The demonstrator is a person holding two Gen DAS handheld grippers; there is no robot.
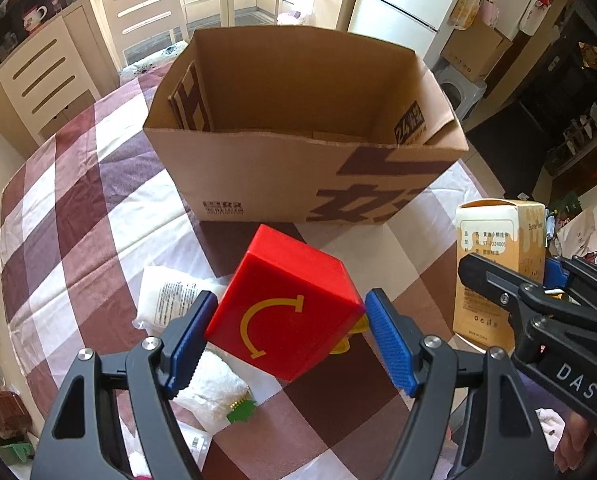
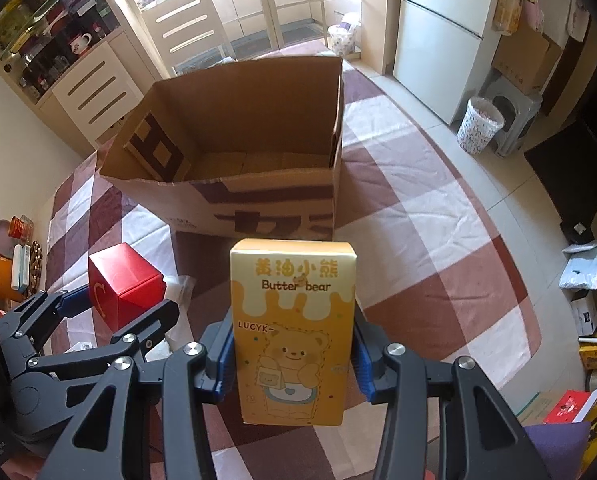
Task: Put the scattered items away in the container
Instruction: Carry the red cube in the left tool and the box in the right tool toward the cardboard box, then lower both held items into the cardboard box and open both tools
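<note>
Jaws of left gripper (image 1: 290,320) clamp tilted red plastic cube (image 1: 286,312); right gripper (image 2: 292,364) clamps upright yellow "Butter bear" carton (image 2: 292,332); both short of open brown cardboard box (image 1: 258,176) near rim.

Left tool (image 1: 290,320): I see matte black skeletal arms with triangular cut-outs, silver round-head screws at the pivots, blue ribbed pads (image 1: 390,344) on both fingers. Right tool (image 2: 292,360): same black frame, same silver screws, blue pads (image 2: 360,364) at the edges. At the right of the left view, its body carries white letters "DAS".
</note>
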